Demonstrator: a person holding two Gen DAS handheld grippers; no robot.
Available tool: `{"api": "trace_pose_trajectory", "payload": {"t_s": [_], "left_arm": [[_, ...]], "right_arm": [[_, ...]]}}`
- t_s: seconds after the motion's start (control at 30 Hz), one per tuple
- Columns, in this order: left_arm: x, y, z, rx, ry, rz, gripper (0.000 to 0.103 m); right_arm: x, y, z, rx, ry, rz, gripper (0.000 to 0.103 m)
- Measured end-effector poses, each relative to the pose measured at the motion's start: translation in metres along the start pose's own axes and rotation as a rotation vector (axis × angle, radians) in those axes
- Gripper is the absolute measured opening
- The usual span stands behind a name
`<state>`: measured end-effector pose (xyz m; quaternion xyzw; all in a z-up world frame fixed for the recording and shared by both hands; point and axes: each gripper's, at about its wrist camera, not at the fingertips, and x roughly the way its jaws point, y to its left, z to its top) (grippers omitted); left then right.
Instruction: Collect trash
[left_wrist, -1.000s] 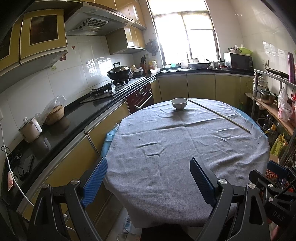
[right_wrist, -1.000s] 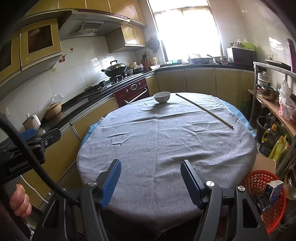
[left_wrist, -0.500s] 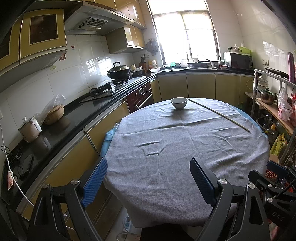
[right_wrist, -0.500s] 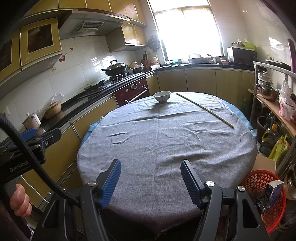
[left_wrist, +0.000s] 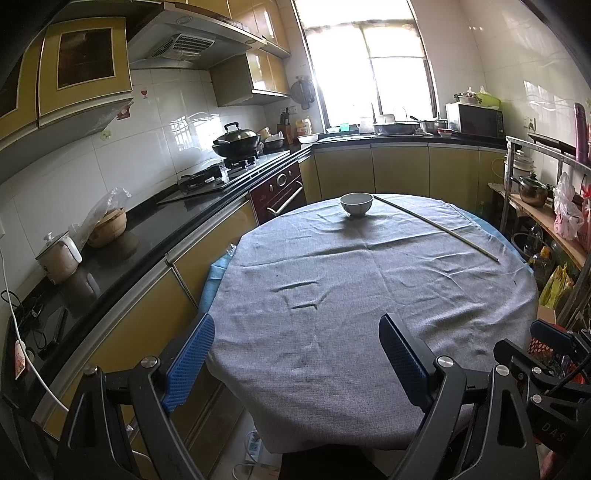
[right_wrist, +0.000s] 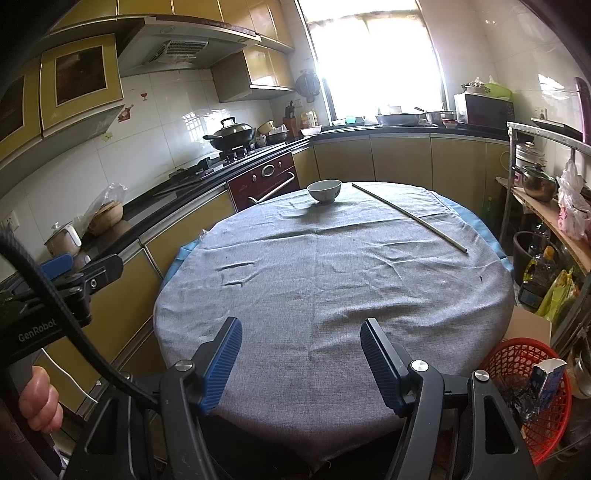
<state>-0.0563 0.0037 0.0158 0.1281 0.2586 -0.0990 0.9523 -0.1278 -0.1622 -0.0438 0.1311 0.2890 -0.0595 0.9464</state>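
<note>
A round table under a grey cloth (left_wrist: 369, 295) (right_wrist: 332, 280) fills both views. A white bowl (left_wrist: 356, 204) (right_wrist: 324, 190) and a long thin stick (left_wrist: 436, 227) (right_wrist: 410, 217) lie at its far side. A red mesh basket (right_wrist: 532, 391) holding a carton (right_wrist: 547, 377) and dark wrappers stands on the floor right of the table. My left gripper (left_wrist: 295, 362) is open and empty over the table's near edge. My right gripper (right_wrist: 301, 363) is open and empty there too. The left gripper also shows in the right wrist view (right_wrist: 74, 273).
A black counter (left_wrist: 110, 258) with a stove, wok (left_wrist: 238, 142) and pots runs along the left and back. A metal rack (right_wrist: 546, 206) with pots, bags and bottles stands to the right. A cardboard box (right_wrist: 528, 326) sits beside the basket.
</note>
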Motion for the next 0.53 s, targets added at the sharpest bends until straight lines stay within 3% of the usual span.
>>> {"api": "trace_pose_trajectory", "payload": {"t_s": [0.4,0.53], "left_arm": [[0.005,-0.001,-0.002,0.002,0.007,-0.023,0.091],[0.033,-0.003,-0.004,-0.017,0.070,-0.069,0.091]], "right_arm": [[0.006,-0.003,0.000,0.004,0.018,0.003,0.070],[0.022,-0.009,0.003,-0.004,0.037,-0.013,0.070]]}}
